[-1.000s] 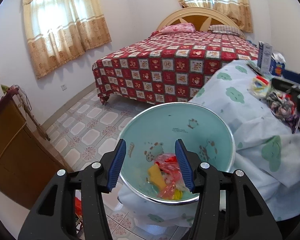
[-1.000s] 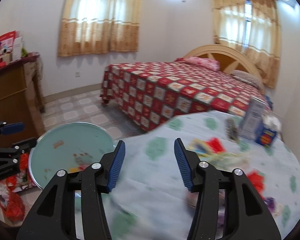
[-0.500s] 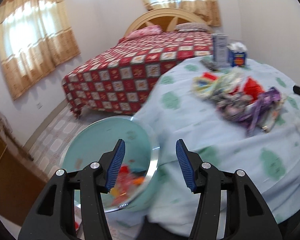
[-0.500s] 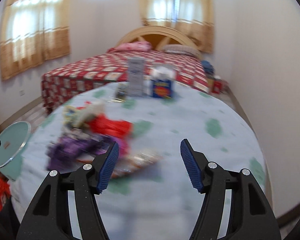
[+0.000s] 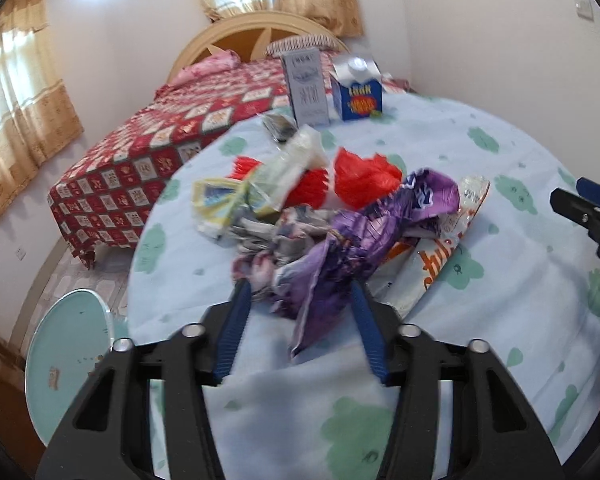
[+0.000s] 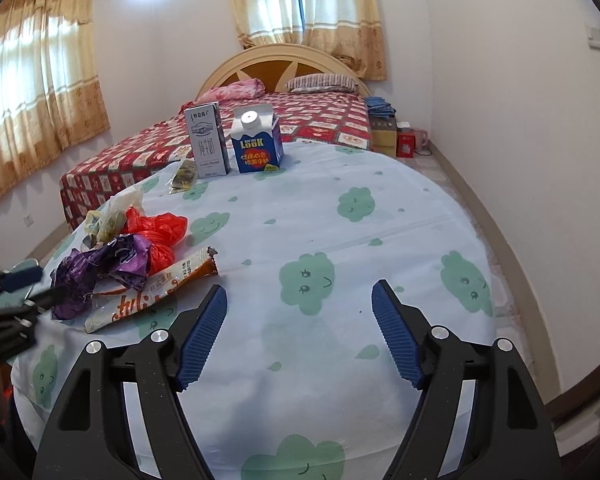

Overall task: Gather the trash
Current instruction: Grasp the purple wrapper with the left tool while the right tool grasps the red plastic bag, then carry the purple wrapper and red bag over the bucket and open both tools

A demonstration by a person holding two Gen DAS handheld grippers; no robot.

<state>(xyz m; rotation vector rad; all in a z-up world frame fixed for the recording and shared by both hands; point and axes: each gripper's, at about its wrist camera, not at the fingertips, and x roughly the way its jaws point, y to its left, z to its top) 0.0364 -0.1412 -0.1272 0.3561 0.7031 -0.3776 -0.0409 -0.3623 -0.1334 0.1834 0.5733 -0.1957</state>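
Note:
A pile of trash lies on the round table: a purple wrapper [image 5: 364,232], a red plastic bag [image 5: 364,180], a white-and-orange snack bag [image 5: 440,256], a yellow wrapper [image 5: 220,200] and crumpled paper [image 5: 268,236]. My left gripper [image 5: 299,284] is at the near side of the pile. Its jaws are closing, and the purple wrapper's tail lies between them, not visibly pinched. My right gripper [image 6: 300,332] hovers over bare tablecloth to the right of the pile [image 6: 100,268]. Its jaws are opening, with nothing between them. The teal bin [image 5: 68,344] stands on the floor left of the table.
A grey milk carton [image 6: 208,140] and a blue carton [image 6: 258,144] stand at the table's far edge, next to a small dark packet [image 6: 184,174]. Beyond the table's cloud-print cloth [image 6: 340,240] is a bed [image 6: 320,120] with a red quilt. A wall runs along the right.
My left gripper swung from above the bin to the trash pile on the table, and its jaws narrowed. My right gripper moved right past the pile, and its jaws widened.

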